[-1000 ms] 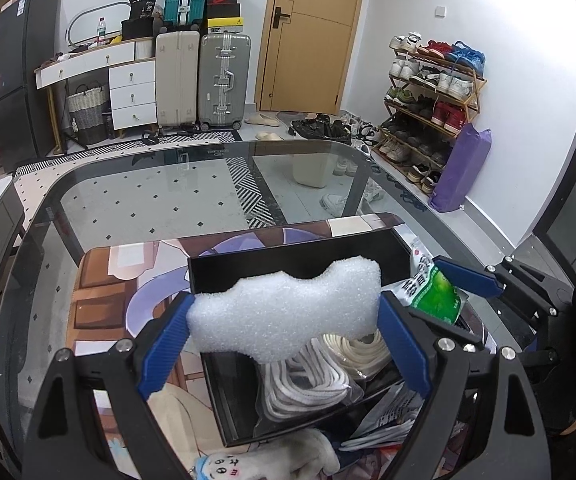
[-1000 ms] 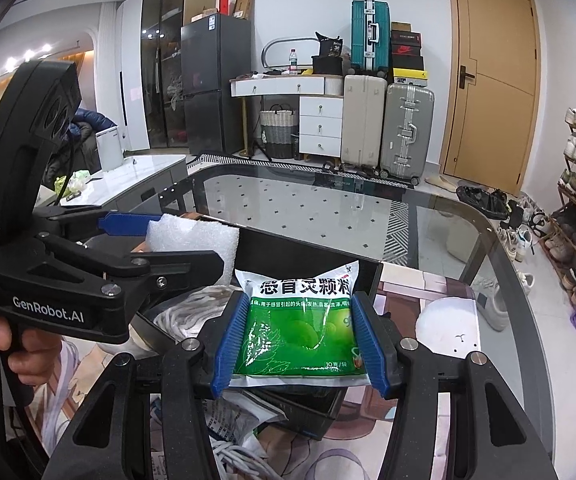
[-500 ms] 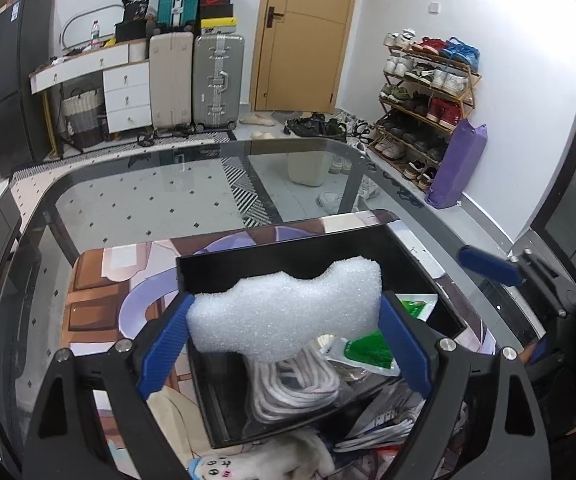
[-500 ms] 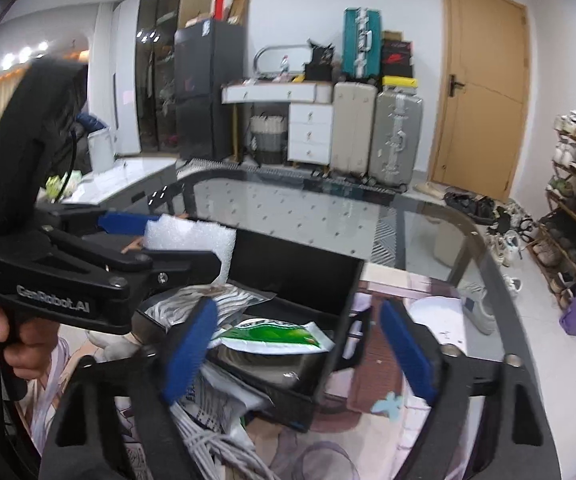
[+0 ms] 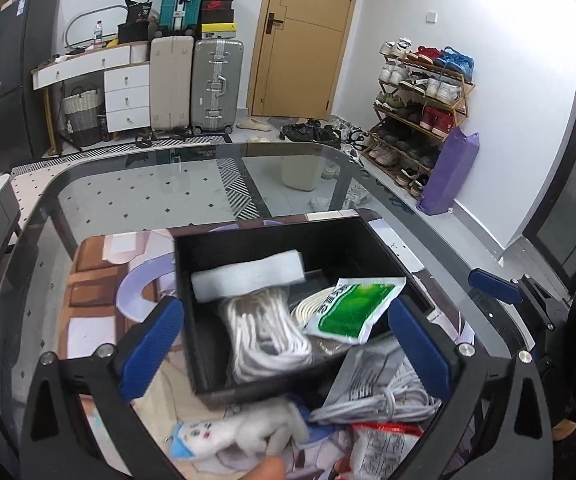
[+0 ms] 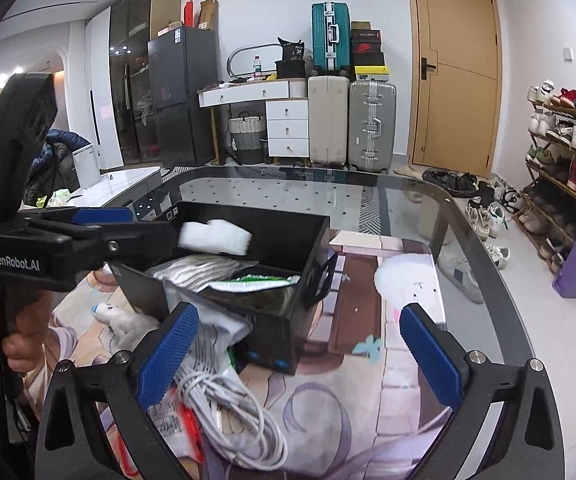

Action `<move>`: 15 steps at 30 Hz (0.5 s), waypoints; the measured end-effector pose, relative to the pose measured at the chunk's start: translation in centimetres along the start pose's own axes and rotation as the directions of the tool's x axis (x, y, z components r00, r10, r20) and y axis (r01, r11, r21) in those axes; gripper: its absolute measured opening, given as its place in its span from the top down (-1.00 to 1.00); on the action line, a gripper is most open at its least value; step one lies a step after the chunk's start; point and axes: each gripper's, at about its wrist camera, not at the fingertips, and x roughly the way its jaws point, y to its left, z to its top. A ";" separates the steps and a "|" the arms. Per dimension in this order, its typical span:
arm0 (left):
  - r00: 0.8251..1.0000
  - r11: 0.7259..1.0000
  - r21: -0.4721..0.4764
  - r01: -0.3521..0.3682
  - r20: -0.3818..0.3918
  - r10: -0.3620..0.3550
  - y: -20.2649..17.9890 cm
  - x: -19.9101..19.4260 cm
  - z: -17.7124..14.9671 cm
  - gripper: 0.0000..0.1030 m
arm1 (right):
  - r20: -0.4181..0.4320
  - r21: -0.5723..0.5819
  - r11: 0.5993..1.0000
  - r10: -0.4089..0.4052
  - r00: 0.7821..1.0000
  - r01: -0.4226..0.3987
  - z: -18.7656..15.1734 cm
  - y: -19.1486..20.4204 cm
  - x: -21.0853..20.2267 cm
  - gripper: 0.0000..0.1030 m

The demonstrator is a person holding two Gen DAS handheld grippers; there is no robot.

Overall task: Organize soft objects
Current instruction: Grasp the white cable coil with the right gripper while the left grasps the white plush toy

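Observation:
A black bin (image 5: 343, 236) (image 6: 288, 320) sits on a printed mat on the glass table. In it lie a white foam piece (image 5: 248, 276) (image 6: 214, 236), bagged white rope (image 5: 264, 332) and a green-and-white packet (image 5: 351, 308) (image 6: 256, 280). My left gripper (image 5: 284, 344) is open and empty over the bin's near side. My right gripper (image 6: 299, 352) is open and empty to the right of the bin, near its corner.
A white plush toy (image 5: 240, 432) (image 6: 124, 320), a coiled white cable (image 5: 379, 404) (image 6: 228, 408) and a red-printed packet (image 5: 383, 444) lie on the mat (image 6: 367, 400) in front of the bin. The glass table's edge (image 6: 487, 264) curves at right.
My left gripper opened and the foam piece dropped into the bin. My right gripper, which let go of the green packet into the bin, has drawn back to the right.

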 end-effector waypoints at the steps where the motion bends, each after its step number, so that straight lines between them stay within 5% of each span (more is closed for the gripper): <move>1: 1.000 1.000 0.000 -0.006 0.002 0.006 0.1 -0.4 -0.3 -1.00 | -0.003 0.000 1.000 0.002 1.000 -0.002 -0.2 0.0 -0.2 -0.99; 15: 0.996 0.996 -0.025 -0.087 0.002 0.087 1.5 -2.9 -4.4 -1.00 | -0.055 0.053 0.998 0.039 0.998 -0.036 -3.0 0.5 -1.3 -0.99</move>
